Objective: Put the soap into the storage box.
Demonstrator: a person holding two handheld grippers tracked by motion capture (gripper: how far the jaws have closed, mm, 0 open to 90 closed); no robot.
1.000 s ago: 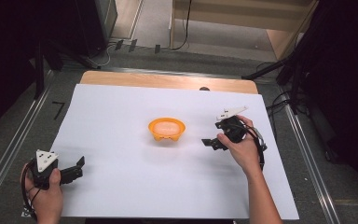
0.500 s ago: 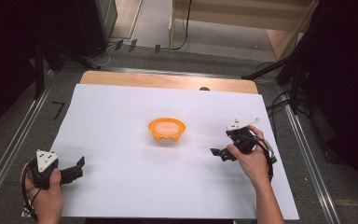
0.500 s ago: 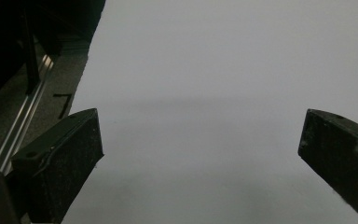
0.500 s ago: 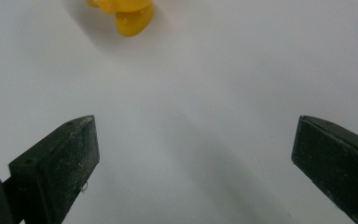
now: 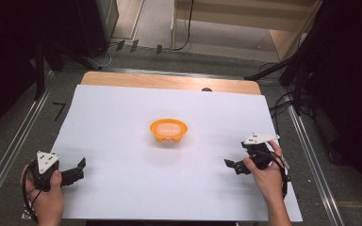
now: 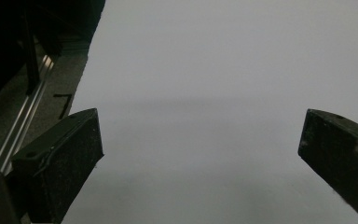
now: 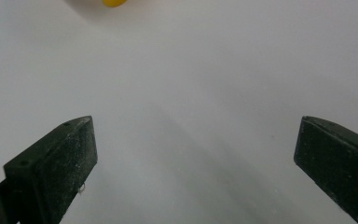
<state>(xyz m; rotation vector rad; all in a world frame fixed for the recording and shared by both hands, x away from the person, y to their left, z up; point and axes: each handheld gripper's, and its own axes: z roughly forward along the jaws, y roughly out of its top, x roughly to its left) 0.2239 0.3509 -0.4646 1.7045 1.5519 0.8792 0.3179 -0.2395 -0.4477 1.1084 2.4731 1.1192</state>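
Small orange plastic bowl (image 5: 168, 130) mid-bench: light, stiff, likely slides on white paper sheet (image 5: 122, 188); pinch rim. Your right hand-held gripper (image 5: 230, 165) released, empty; left hand-held gripper (image 5: 81, 165) likewise

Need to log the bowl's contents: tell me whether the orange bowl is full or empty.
Not empty: the orange bowl stands upright mid-sheet holding a pale peach mass nearly to its rim. What that is, cannot tell.
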